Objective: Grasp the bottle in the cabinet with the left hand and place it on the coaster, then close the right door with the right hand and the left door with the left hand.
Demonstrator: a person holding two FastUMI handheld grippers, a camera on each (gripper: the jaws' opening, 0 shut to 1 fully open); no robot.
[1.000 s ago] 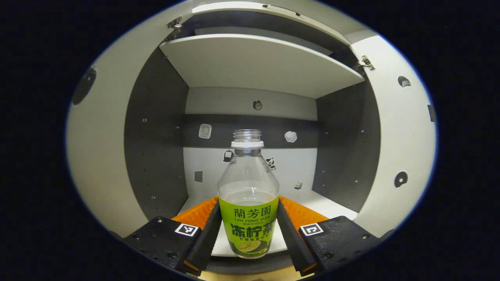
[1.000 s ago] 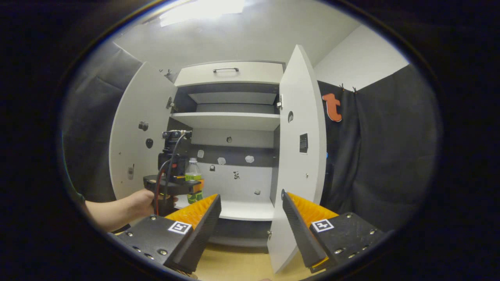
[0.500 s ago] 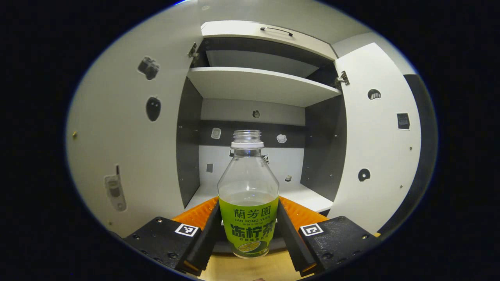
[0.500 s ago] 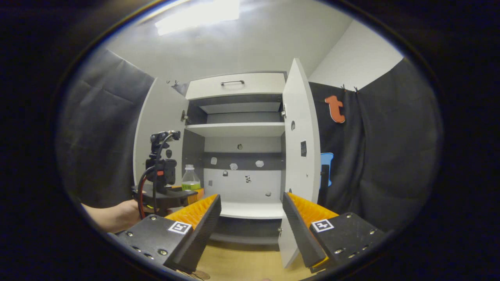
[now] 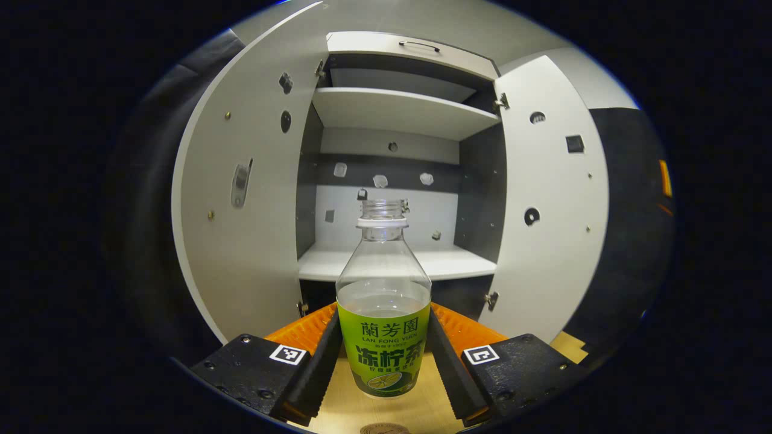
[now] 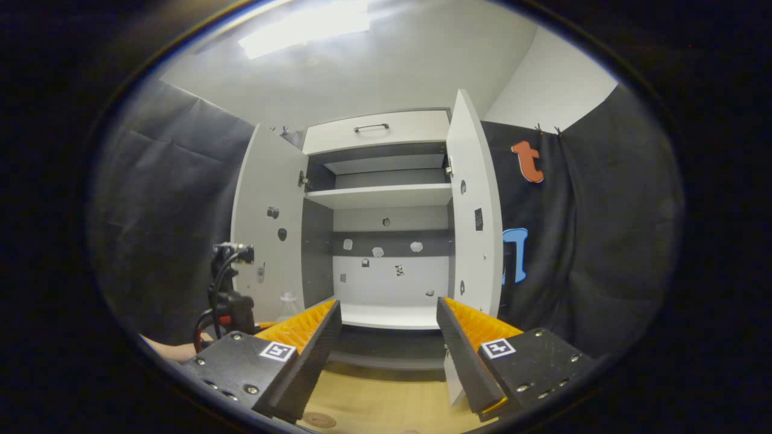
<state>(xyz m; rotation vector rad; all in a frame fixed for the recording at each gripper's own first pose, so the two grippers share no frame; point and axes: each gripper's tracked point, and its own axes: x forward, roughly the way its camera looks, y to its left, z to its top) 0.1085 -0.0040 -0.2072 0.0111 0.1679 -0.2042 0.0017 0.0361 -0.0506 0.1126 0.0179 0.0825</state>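
The tall white two-door cabinet (image 6: 386, 229) stands open and well back. Over the pale wooden counter (image 5: 416, 407), the left tongs (image 5: 384, 349) clamp the uncapped clear plastic bottle with the green label (image 5: 384, 313), upright. The right tongs (image 6: 389, 343) gape wide, empty. The small round brown coaster (image 5: 384, 428) lies just below; I judge a tilted set-down would slop the liquid out.

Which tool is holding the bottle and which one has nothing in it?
The left tool holds the green-labelled bottle, with both fingers pressed against its sides. The right tool has nothing between its wide-open fingers; past them is the open cabinet.
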